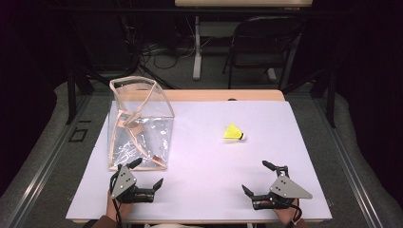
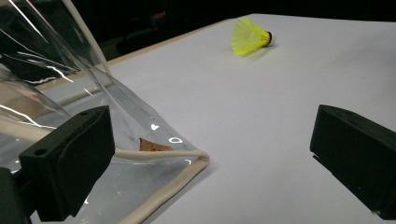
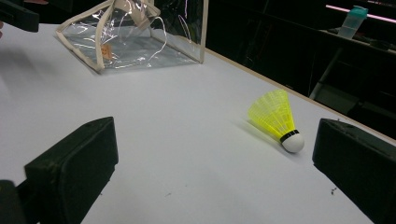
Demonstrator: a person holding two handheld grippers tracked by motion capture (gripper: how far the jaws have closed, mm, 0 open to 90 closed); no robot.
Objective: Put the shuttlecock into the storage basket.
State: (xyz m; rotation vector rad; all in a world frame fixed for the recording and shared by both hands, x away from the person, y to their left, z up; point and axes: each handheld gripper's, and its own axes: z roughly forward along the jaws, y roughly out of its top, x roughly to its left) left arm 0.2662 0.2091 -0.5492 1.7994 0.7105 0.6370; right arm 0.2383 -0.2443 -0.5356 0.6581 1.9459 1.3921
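A clear plastic bag (image 1: 140,124) with beige trim stands on the left of the white table top (image 1: 204,156), its mouth upward. A yellow shuttlecock (image 1: 234,132) with a white cork lies on its side right of centre. My left gripper (image 1: 148,175) is open at the near left, its left jaw close to the bag's near corner (image 2: 198,156). My right gripper (image 1: 256,178) is open at the near right, apart from the shuttlecock (image 3: 276,119), which lies ahead of it toward its right jaw. The bag (image 3: 135,35) lies farther off in that view, and the shuttlecock (image 2: 250,35) lies far ahead of the left gripper.
A small brown tag (image 2: 152,145) lies inside the bag. Beyond the table's far edge stand a folding chair (image 1: 259,45) and a table leg (image 1: 196,47) on a floor with cables. A teal-capped bottle (image 3: 350,21) sits on a surface in the dark background.
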